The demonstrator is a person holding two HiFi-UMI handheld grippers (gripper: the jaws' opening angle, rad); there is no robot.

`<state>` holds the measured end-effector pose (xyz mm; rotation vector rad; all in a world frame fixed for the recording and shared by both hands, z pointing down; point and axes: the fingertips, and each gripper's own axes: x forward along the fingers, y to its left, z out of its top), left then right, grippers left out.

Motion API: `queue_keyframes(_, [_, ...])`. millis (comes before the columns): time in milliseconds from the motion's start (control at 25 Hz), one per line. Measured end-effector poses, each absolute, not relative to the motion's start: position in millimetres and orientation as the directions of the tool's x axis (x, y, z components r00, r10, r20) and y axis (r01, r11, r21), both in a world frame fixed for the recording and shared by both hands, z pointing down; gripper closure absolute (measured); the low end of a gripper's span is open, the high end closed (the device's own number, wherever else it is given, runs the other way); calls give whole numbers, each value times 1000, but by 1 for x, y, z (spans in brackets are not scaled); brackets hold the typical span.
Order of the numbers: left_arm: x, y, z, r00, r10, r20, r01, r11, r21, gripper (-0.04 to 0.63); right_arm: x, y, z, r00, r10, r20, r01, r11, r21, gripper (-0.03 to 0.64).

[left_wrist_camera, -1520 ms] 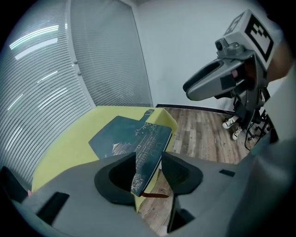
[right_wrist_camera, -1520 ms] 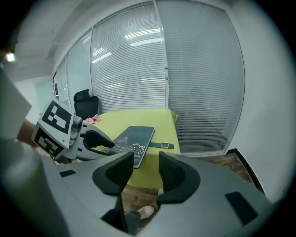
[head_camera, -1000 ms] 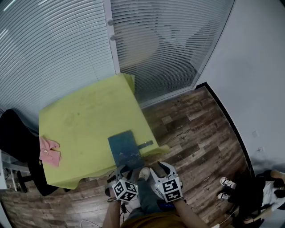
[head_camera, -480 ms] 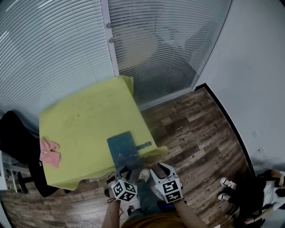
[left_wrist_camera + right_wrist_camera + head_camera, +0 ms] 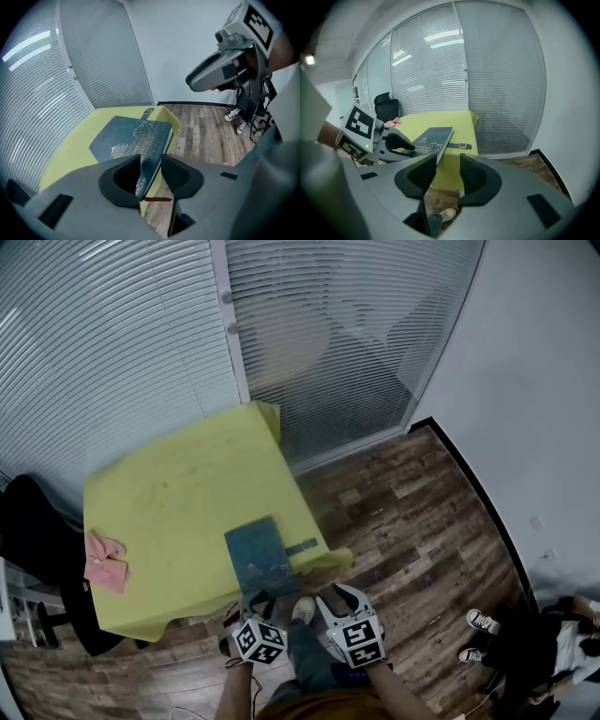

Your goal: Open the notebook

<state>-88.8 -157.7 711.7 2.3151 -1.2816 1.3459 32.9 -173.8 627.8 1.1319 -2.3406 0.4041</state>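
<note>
One black chair (image 5: 33, 540) stood at the far left, against the table's side. Just right of it a crumpled pink cloth (image 5: 105, 562) lay on the table's left corner, well apart from the notebook (image 5: 260, 550). The notebook lay closed by the near edge, dark blue cover up. Its strap (image 5: 302, 547) stretched flat to the right, toward the table's corner.

The left claw (image 5: 151, 171) had just been closing. The notebook's near corner sat between its jaws and a brown ribbon (image 5: 157, 199) poked out beneath, but the jaws did not appear to be clamping it. Beside it, the right claw (image 5: 447, 171) was released with nothing between its jaws, held off the table's near edge above the floor. A white shoe (image 5: 302, 608) showed between the two claws. Farther right, a pair of sneakers (image 5: 478, 624) stood near dark gear by the wall.

The table (image 5: 178, 484) had a yellow-green cover, with one corner folded at the back. Wood planks made the floor (image 5: 412, 512). White blinds (image 5: 112, 352) ran behind the table, split by a white post. A pale wall (image 5: 544, 381) with a dark baseboard closed the right side.
</note>
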Motion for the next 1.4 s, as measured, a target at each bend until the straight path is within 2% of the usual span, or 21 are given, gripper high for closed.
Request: queue_keyframes(1400, [-99,-151,680,201,-653,731,-758,-576,-306,453,25,-162,602,-542,-670,507,-785,620,-20,449])
